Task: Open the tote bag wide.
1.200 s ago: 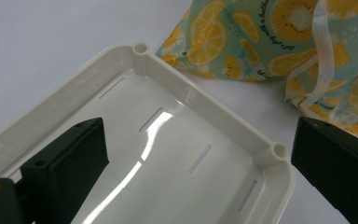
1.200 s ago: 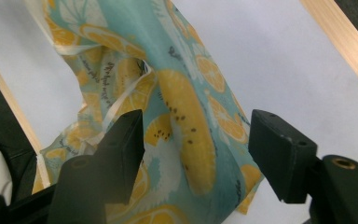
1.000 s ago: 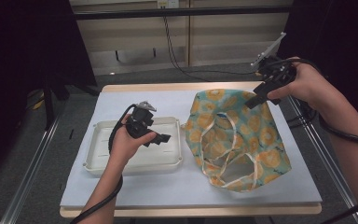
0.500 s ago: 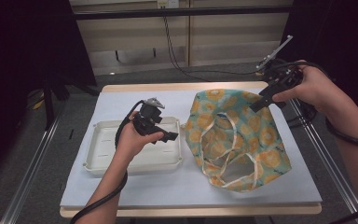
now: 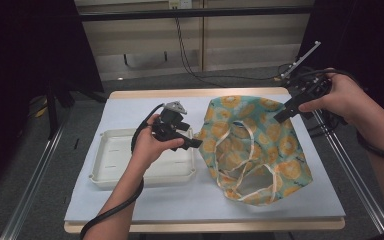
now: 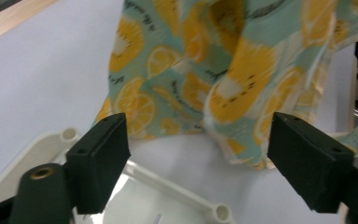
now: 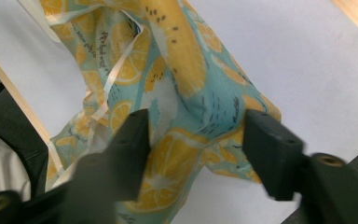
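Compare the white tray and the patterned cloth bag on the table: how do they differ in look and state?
The white tray is rigid, plain and rectangular; the lemon-print cloth bag is soft, crumpled and brightly patterned in teal and yellow. The tray lies flat and untouched under the left gripper, while the bag's far corner sits between the right gripper's fingers, which have just been closing. Both rest on the white table cover.

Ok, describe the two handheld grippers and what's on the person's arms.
Both are black. The left gripper carries a grey three-cornered plate on top and trails a thick black cable along a bare forearm. The right gripper trails black cables too, on an arm without a sleeve. Their fingers are blocky, matte black, square-ended pads.
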The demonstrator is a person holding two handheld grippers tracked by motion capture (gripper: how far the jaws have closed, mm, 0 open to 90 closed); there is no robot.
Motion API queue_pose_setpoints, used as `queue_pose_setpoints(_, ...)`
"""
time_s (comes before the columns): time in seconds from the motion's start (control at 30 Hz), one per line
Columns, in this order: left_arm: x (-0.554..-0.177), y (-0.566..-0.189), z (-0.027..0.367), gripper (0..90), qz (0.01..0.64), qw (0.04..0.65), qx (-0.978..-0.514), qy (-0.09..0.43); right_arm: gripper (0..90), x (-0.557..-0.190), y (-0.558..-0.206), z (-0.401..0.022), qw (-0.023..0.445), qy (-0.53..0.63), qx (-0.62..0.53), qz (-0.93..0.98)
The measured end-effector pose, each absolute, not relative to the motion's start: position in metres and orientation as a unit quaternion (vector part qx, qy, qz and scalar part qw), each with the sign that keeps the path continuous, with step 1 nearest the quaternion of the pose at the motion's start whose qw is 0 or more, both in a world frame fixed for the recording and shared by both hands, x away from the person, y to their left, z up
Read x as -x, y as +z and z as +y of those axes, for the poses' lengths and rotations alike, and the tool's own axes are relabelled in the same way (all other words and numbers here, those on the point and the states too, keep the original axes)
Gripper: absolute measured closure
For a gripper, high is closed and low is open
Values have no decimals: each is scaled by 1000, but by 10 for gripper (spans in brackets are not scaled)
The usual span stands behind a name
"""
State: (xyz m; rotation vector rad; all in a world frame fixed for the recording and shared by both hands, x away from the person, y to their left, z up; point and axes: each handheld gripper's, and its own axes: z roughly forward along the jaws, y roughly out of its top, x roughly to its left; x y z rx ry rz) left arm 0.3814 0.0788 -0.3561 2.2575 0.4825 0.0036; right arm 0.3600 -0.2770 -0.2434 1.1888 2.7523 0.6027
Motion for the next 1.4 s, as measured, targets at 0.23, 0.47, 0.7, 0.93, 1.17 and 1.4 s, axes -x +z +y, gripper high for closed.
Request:
queue_pose_setpoints(0.23, -383, -348, 63, 451, 172, 417, -892, -20, 687, -360, -242, -275, 35, 187, -394, 899)
queue_pose_setpoints(0.47, -388, -335, 58, 892, 174, 404, -896, -57, 724, -361, -240, -277, 32, 185, -405, 895)
queue_pose_setpoints(0.7, -391, -311, 60, 900, 215, 399, -890, -50, 825, -360, -231, -283, 32, 189, -406, 894)
queue_pose_setpoints(0.93, -394, -296, 56, 900, 225, 406, -884, -58, 900, -361, -224, -289, 35, 191, -404, 894)
queue_pose_setpoints(1.17, -398, -282, 54, 900, 229, 396, -888, -51, 900, -361, -214, -293, 40, 198, -407, 891)
queue_pose_setpoints(1.4, -403, -275, 58, 900, 236, 401, -884, -48, 900, -359, -206, -299, 63, 210, -411, 885)
